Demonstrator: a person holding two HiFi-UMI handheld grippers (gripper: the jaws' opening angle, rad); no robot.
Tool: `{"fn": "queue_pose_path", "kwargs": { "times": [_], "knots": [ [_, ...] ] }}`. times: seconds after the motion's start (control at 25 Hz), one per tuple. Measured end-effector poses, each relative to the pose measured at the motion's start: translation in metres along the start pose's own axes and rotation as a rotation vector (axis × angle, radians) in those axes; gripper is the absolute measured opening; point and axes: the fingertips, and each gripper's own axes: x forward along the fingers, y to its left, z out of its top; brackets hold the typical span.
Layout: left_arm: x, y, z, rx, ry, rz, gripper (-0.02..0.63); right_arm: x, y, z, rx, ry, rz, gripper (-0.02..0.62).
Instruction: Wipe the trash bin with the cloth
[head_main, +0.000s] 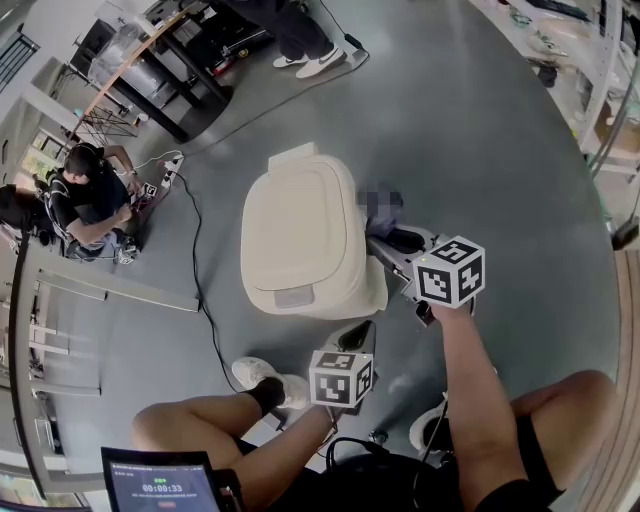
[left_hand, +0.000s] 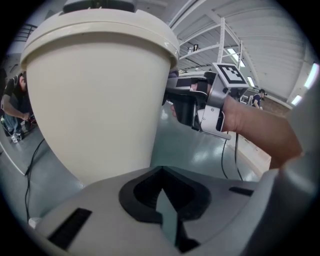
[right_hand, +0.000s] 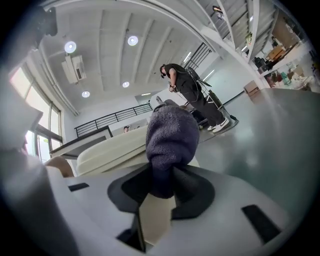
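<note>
**Status: right gripper (right_hand: 161, 184) gripped the cloth (right_hand: 170, 140) at the trash bin (head_main: 300, 235); left gripper (left_hand: 161, 174) closed on nothing**

The right gripper's jaws were pinched on the cloth. It was purple-grey and bunched, bulging out past the tips. In the left gripper view those tips sat at the bin's right side, just under the lid rim. I couldn't confirm contact.

The left gripper's jaws were together with nothing between them. It sat low, just beside the bin's front wall, and that wall filled the left of its own view. I couldn't tell whether it touched.

The trash bin was cream with its lid down. It stood on the grey floor (head_main: 480, 130) right in front of the person's knees, with the lid's front tab (head_main: 291, 297) facing them.

Writing: the only legible text was a timer, 00:00:33, on the screen (head_main: 160, 485) at the bottom left of the head view. The marker cubes (head_main: 449, 271) carried black-and-white square codes.

Edges and room:
- The lid rim overhung the body, and the wall tapered inward toward the floor.
- The floor right of the bin and beyond it was open.
- On the left, a black cable (head_main: 197, 280) ran along the floor near the bin, not touching it.
- The person's white shoe (head_main: 258, 373) was near the bin's front-left corner.
- A seated person (head_main: 90, 195) was well apart on the left.
- A standing person (right_hand: 192, 95) was well behind the bin.
</note>
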Motion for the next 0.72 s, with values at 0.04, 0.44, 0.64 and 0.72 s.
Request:
{"fn": "queue_pose_path", "kwargs": {
  "times": [0.04,0.44,0.64,0.72],
  "knots": [
    [0.0,0.0,0.001,0.009,-0.004,0.002,-0.002,0.002,0.0,-0.001,-0.01,0.012,-0.002,0.107],
    [0.007,0.0,-0.002,0.02,0.008,-0.005,-0.002,0.01,-0.014,-0.024,-0.044,0.101,-0.031,0.107],
    [0.012,0.0,-0.007,0.019,0.023,-0.011,-0.002,0.014,-0.023,-0.042,-0.044,0.156,-0.042,0.107],
    [0.014,0.0,-0.008,0.019,0.028,-0.014,-0.002,0.015,-0.027,-0.05,-0.049,0.18,-0.049,0.107]
  ]
}}
